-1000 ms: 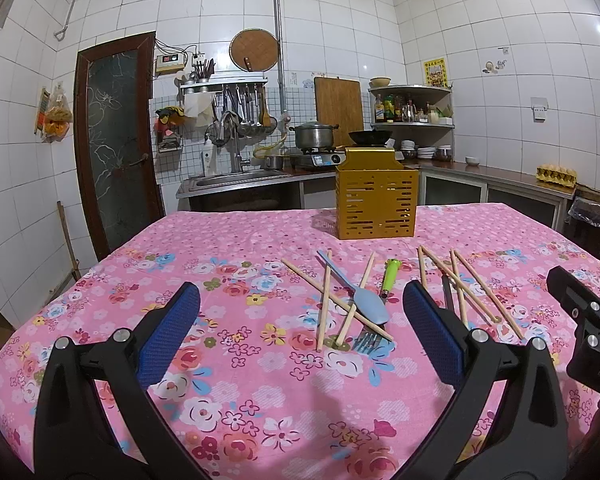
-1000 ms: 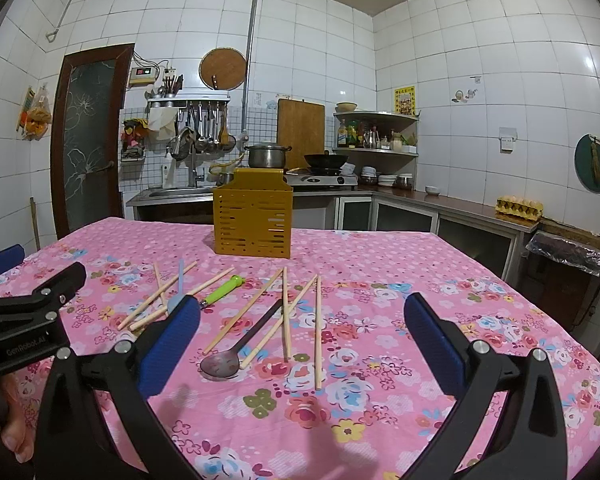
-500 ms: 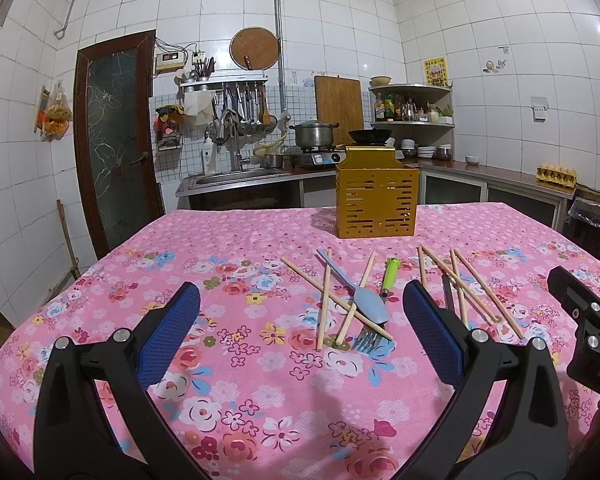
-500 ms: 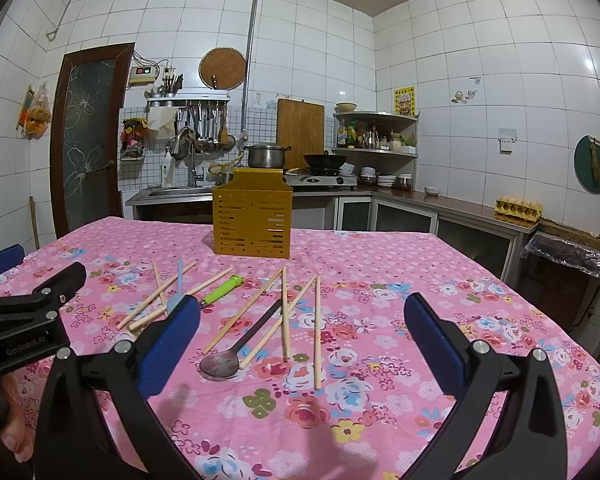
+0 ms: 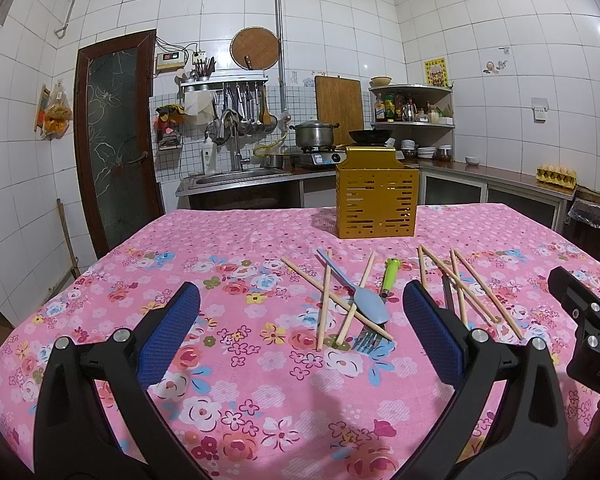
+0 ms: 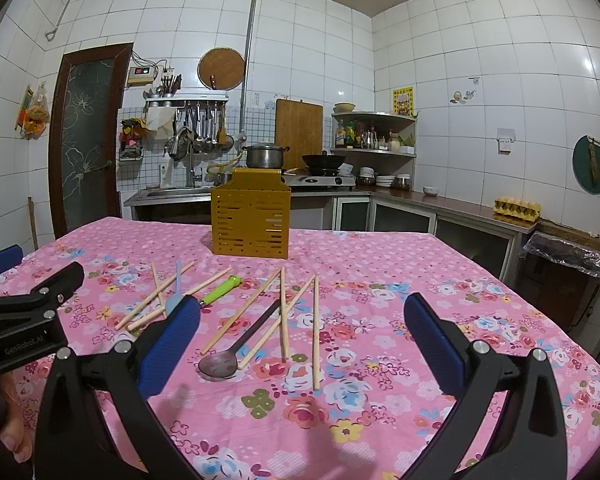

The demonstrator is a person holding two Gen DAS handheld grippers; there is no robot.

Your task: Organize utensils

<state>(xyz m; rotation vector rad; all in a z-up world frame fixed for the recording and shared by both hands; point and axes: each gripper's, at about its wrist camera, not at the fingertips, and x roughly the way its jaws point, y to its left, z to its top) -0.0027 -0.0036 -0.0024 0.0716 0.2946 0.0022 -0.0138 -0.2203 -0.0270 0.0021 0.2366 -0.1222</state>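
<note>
Wooden chopsticks lie scattered in two crossed heaps on the pink floral tabletop, and that tangle is where trouble would most likely start. In the left wrist view, three chopsticks cross over and under a light-blue spoon, with a fork whose green handle points toward the yellow slotted utensil holder standing farther back, well apart from both heaps. In the right wrist view, the other chopsticks criss-cross a dark spoon. Nothing has yet reached the holder, so the task looks to be at its very start. The left tool hangs above the cloth with its blue pads spread wide and nothing between them; the right tool is likewise released and empty. Closing on one chopstick where it overlaps a neighbour would probably lift or flick the other, rolling it across the cloth or toward the tabletop's edge. A thin round stick gripped off-centre could pivot between the pads and miss the holder's opening. The soft cloth may bunch under descending fingertips and drag nearby pieces. The two tools sit near each other, each visible at the edge of the other's view, so reaching for the middle heap together risks a knock. The holder seems light, and a hard poke could shove or tip it.
</note>
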